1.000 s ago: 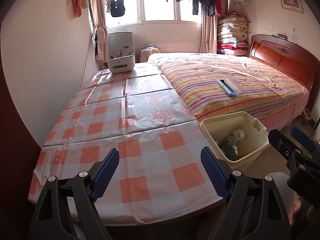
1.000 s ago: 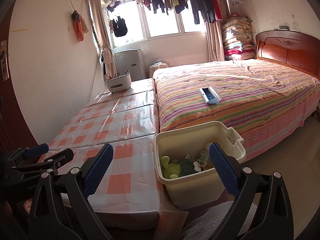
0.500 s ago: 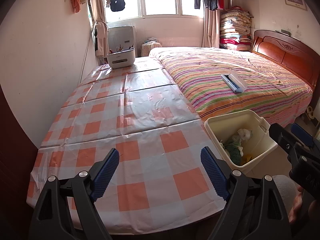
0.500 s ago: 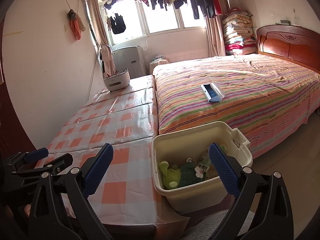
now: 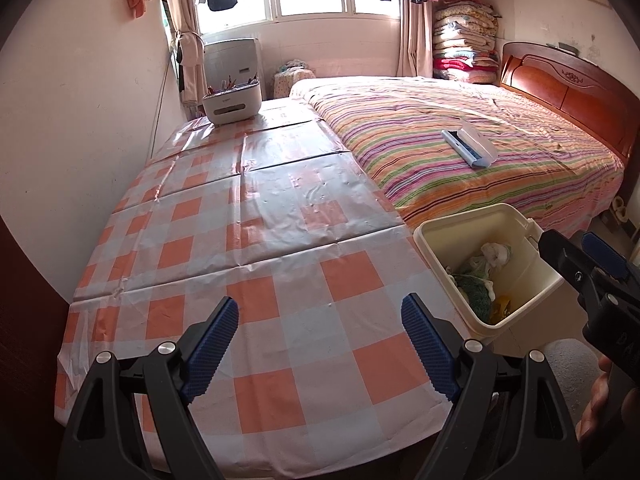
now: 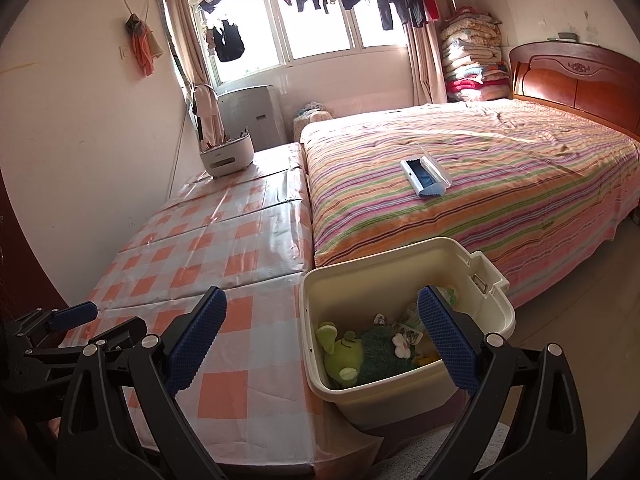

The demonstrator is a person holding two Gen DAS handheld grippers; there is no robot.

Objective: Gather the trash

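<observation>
Left gripper (image 5: 320, 332) released, empty, lower centre, above orange-and-white checked plastic tablecloth (image 5: 248, 248). Right gripper (image 6: 322, 332) also spread wide, empty. Cream plastic bin (image 6: 404, 396), lower right of frame beside striped bed (image 6: 480, 176), holds green plush toy (image 6: 340, 354) and scraps.

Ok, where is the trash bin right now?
The trash bin sits low in the right wrist view, on the floor at the corner where the checkered table meets the striped bed.
</observation>
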